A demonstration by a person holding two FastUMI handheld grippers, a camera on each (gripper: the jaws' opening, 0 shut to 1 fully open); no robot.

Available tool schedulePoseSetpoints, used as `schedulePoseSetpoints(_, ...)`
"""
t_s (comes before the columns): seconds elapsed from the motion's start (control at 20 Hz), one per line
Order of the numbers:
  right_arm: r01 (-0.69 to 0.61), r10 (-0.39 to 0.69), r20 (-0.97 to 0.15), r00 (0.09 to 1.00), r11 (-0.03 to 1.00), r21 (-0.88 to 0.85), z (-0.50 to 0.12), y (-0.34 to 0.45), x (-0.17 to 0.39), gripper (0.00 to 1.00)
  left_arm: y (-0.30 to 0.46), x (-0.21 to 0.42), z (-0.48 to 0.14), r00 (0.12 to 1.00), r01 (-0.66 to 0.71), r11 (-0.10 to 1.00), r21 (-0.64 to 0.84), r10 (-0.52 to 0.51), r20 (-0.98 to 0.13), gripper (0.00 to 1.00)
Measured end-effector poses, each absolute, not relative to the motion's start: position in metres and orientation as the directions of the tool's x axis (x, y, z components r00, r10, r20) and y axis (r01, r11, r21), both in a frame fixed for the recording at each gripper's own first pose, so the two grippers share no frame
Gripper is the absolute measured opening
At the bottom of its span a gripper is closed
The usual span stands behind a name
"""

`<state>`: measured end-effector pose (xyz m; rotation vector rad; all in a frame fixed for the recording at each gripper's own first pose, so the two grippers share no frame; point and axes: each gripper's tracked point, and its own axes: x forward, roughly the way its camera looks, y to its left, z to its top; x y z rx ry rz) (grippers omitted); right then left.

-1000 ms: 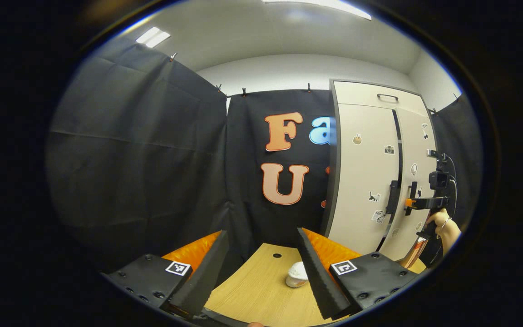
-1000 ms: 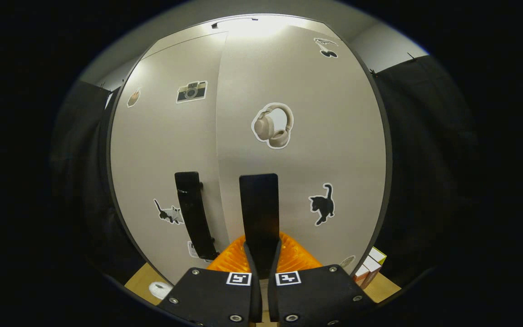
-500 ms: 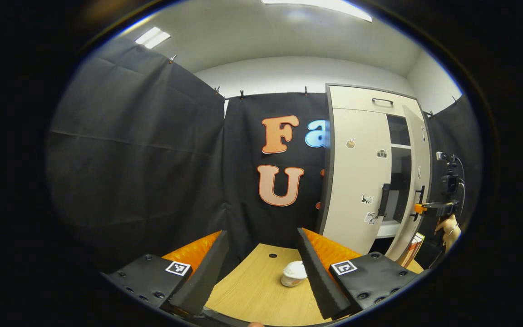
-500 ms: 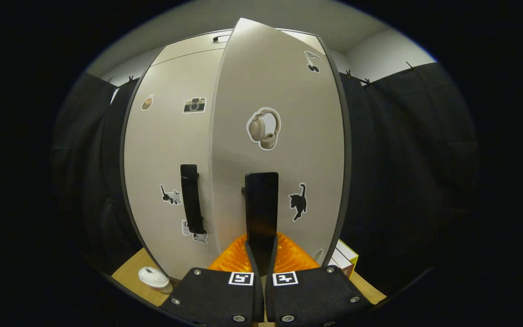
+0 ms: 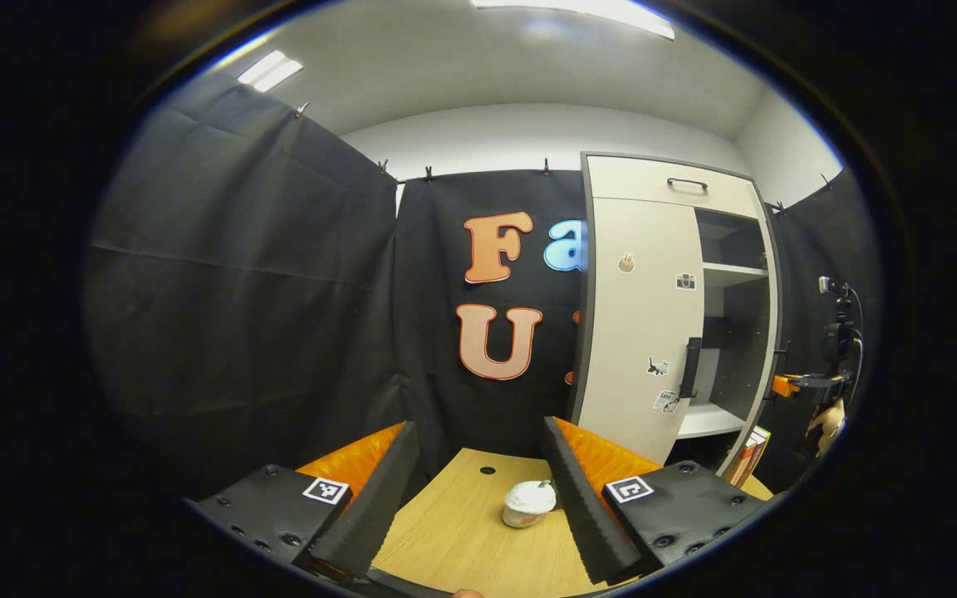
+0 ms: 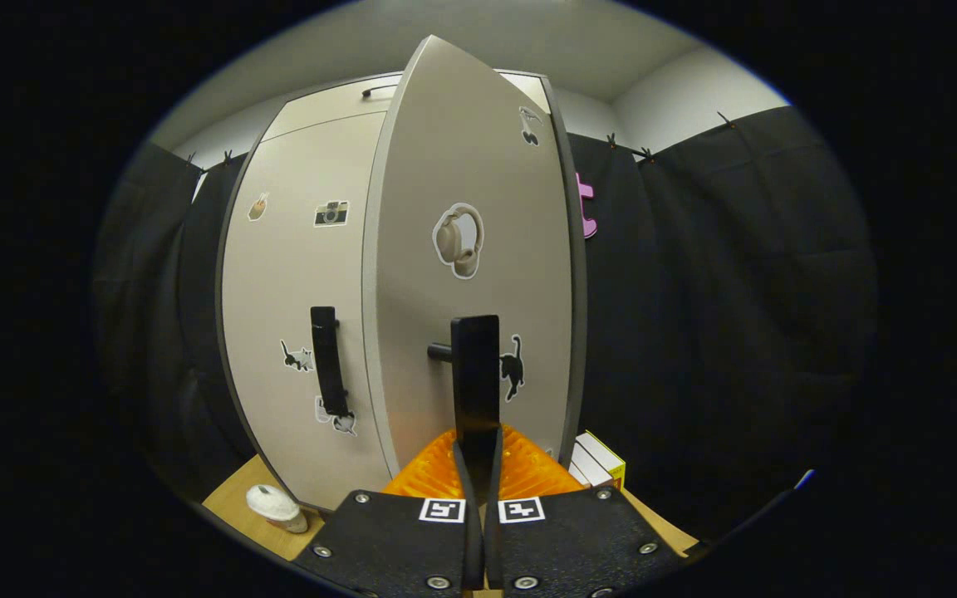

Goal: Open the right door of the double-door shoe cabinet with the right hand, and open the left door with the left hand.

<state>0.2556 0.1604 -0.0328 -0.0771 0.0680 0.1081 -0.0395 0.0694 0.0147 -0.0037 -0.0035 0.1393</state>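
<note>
The beige shoe cabinet (image 5: 668, 176) stands at the right of the left gripper view. Its left door (image 5: 640, 332) is closed, with a black handle (image 5: 692, 368). Its right door (image 6: 478, 249) stands swung outward, baring dark shelves (image 5: 732, 270). My right gripper (image 6: 477, 436) is shut on the right door's black handle (image 6: 475, 365). The left gripper view has that right gripper (image 5: 787, 384) far off at the door's edge, held by a hand (image 5: 829, 419). My left gripper (image 5: 478, 428) is open over the table, well short of the cabinet, holding nothing.
A wooden table (image 5: 462, 540) lies under my left gripper, with a small white cup (image 5: 528, 503) near the right finger. Flat boxes (image 6: 599, 457) stand beside the cabinet's right side. Black cloth walls close in the booth.
The right door has swung from nearly closed to wide open, pulled by my right gripper on its handle. The left gripper has hardly moved.
</note>
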Motion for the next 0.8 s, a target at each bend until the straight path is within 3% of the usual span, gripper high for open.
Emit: schedulePoseSetpoints(0.8, -0.113, 0.108, -0.057, 0.992, 0.990, -0.089, -0.025, 0.114, 0.248, 0.00, -0.032, 0.007, 0.014, 0.999, -0.047, 0.999, -0.008, 0.047, 0.009, 0.95)
